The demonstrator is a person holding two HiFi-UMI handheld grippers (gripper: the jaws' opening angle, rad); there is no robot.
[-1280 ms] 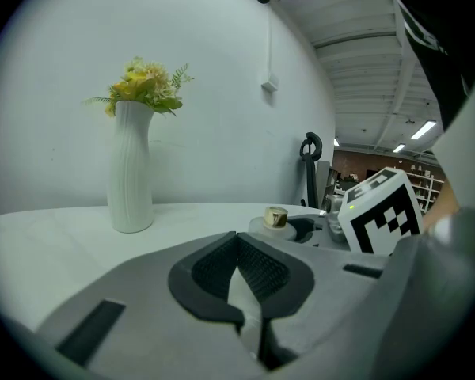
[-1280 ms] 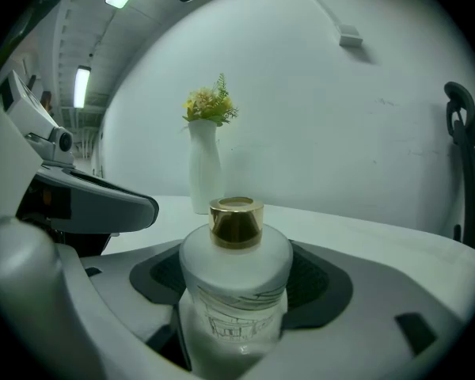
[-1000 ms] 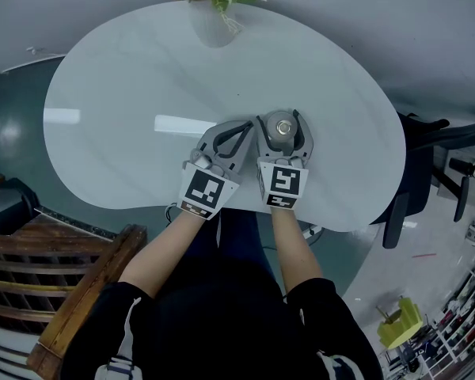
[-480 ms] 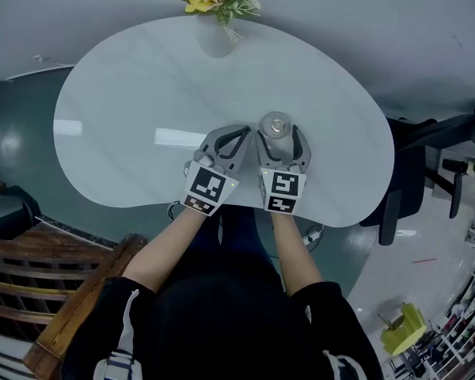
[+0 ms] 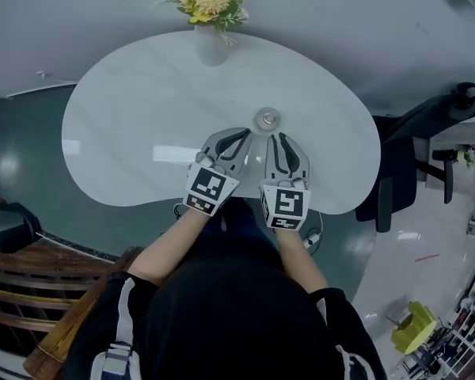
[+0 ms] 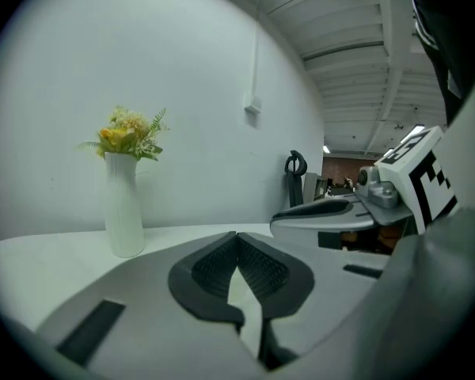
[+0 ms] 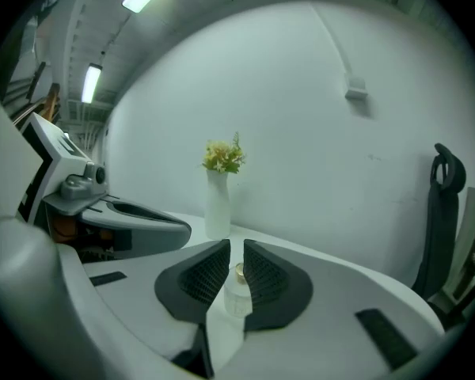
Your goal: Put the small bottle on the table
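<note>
White curved table (image 5: 142, 125), small bottle (image 5: 267, 120) standing; flower vase (image 5: 211, 47) at edge

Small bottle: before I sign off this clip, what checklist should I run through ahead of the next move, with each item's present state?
1. Small bottle stands upright on the table: ok.
2. Bottle sits well in from the table's edge: ok.
3. Right gripper holds nothing: ok. Its jaws are closing with nothing between them, and the bottle stands just beyond their tips.
4. Left gripper is shut and empty: ok.
5. Vase of flowers is out of the way, at the far edge: ok.
6. Bottle cap is tight: cannot tell.
</note>
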